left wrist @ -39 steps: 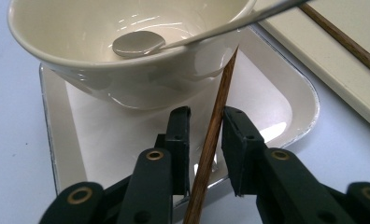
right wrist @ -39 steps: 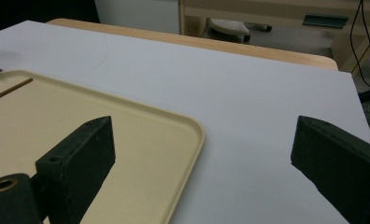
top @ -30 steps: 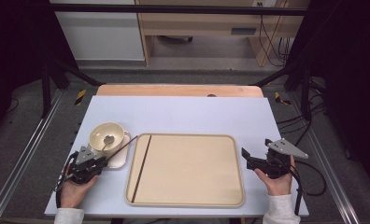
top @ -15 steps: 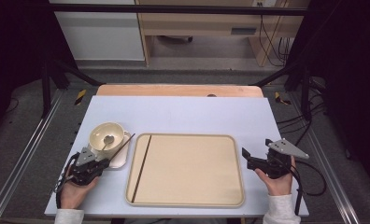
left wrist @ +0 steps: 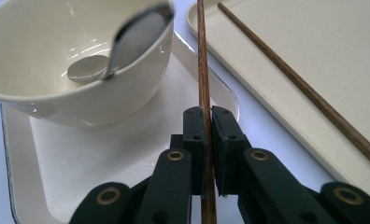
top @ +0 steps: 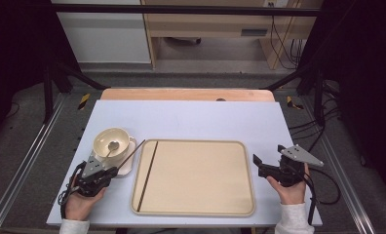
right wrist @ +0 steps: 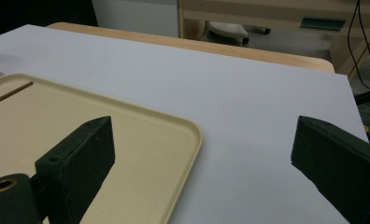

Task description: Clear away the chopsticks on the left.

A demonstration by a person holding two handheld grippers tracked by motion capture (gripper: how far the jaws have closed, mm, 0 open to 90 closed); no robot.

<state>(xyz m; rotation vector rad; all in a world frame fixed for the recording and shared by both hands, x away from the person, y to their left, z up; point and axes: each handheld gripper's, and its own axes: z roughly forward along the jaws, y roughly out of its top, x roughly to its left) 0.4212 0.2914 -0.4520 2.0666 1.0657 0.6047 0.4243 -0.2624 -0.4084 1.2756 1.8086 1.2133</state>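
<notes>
While the left gripper has just closed its fingers onto one chopstick, the right gripper rests with fingers wide apart, holding nothing, at the tray's three o'clock edge. The left gripper view shows that chopstick running toward twelve o'clock beside the bowl with its spoon; the high view places the second chopstick along the tray's nine o'clock side.

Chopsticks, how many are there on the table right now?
2. One chopstick is clamped in the left gripper, beside the bowl on its white plate. The other chopstick lies flat along the left side of the beige tray.
</notes>
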